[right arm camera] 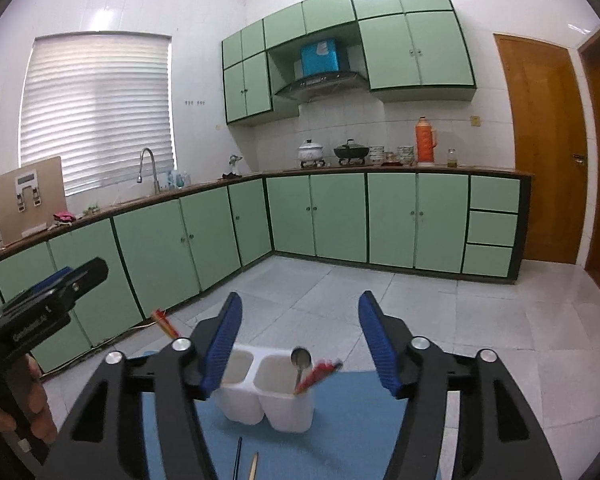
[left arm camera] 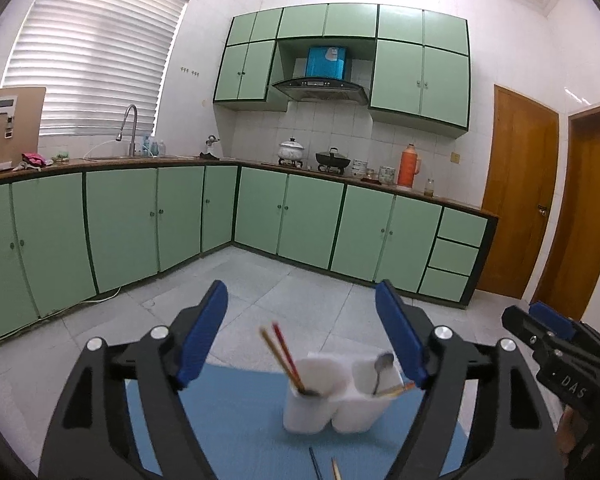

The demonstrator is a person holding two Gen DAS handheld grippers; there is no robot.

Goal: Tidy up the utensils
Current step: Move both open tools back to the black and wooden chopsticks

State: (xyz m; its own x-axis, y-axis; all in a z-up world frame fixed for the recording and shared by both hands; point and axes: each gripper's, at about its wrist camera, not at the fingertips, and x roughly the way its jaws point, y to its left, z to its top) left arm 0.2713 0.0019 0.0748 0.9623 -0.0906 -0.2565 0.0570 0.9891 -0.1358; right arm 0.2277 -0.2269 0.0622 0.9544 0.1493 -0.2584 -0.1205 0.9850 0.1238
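Gaping, both tongs (left arm camera: 302,336) (right arm camera: 300,344) empty; chopsticks (left arm camera: 284,356) sit in holder (left arm camera: 328,404).

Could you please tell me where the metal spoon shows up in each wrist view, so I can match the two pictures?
Left wrist view: the spoon stands low and right of centre, in the right compartment of the white holder.
Right wrist view: the spoon stands low, at centre, again in the holder's right compartment, beside red chopsticks.
Shared landmark: the orange thermos on the counter.
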